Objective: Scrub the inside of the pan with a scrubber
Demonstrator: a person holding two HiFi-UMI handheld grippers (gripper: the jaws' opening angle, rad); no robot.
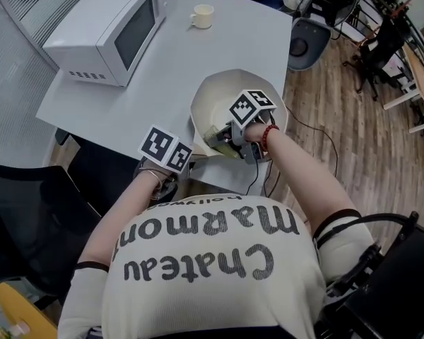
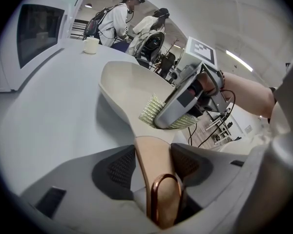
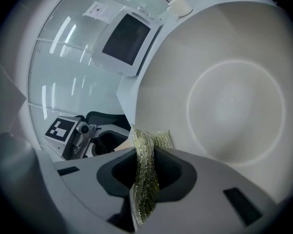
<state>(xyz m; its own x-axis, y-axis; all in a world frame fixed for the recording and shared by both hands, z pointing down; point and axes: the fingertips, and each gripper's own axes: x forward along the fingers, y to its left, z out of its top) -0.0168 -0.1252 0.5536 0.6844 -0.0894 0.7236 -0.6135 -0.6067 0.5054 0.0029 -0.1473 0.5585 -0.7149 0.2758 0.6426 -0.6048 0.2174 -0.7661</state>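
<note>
On the pale grey worktop (image 1: pixel 162 69), a white microwave oven (image 1: pixel 109 30) stood at about ten o'clock from the round cream pan (image 1: pixel 219 83), with a small cream mug (image 1: pixel 203 16) near twelve. The left gripper (image 2: pixel 154 165) had its jaws clenched on the pan's flat rose-tan handle (image 2: pixel 150 152), just ahead of its copper hanging loop. This braced the pan at the worktop's near edge, with the handle pointing toward seven o'clock. Further right, the right gripper (image 3: pixel 146 173) reached into the bowl. Its jaws pinched a glittery yellow-green mesh scrubber (image 3: pixel 146 150), whose free end lay against the inner wall at roughly seven o'clock of the flat base. Scrubbing seemed to be the step in hand, at the near wall. The base and far wall showed no suds or marks, so how much was done could not be judged. The next move probably called for a firm hold on the handle while the scrubber was pressed and swept round toward the base and the far side.
</note>
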